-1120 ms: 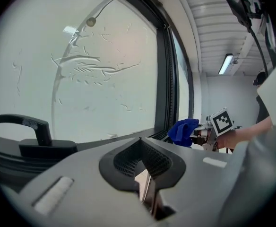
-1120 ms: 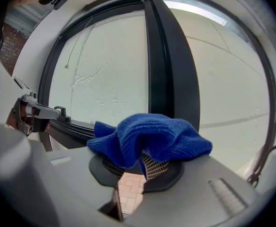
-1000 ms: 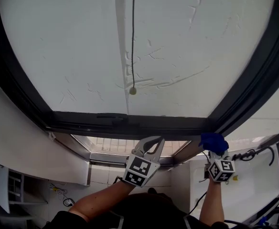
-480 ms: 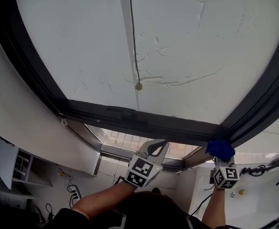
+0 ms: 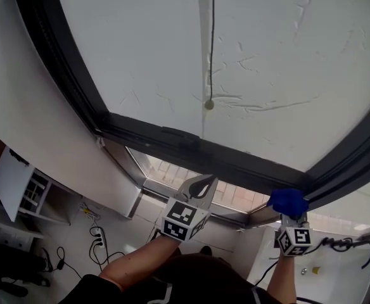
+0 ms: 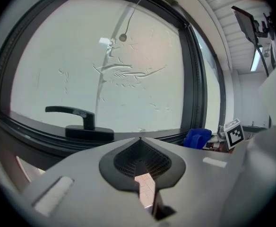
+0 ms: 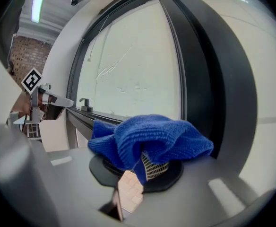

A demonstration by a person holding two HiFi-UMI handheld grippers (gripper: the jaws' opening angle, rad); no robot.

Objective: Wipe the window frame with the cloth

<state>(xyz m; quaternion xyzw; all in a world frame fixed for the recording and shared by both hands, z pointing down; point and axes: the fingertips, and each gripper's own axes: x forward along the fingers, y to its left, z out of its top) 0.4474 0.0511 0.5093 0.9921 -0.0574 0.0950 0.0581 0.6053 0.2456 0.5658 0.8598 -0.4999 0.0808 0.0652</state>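
The dark window frame (image 5: 191, 147) runs across the head view, its bottom rail slanting down to the right corner. My right gripper (image 5: 289, 209) is shut on a bunched blue cloth (image 5: 287, 201), which is pressed up at the frame's lower right corner. In the right gripper view the cloth (image 7: 152, 136) drapes over the jaw tips, with the frame's upright (image 7: 199, 79) just behind. My left gripper (image 5: 201, 183) is held just below the bottom rail, shut on nothing. In the left gripper view its jaws (image 6: 139, 141) meet, and the cloth (image 6: 197, 137) shows at the right.
A black window handle (image 6: 76, 122) sits on the bottom rail. A thin cord with a bead (image 5: 209, 104) hangs before the white pane. Far below are a white shelf unit (image 5: 20, 185), a power strip with cables (image 5: 96, 236) and a white surface (image 5: 337, 258).
The head view has swung, so the frame now sits further right and more tilted. The cloth stays at the frame's lower right corner; the left gripper stays under the rail.
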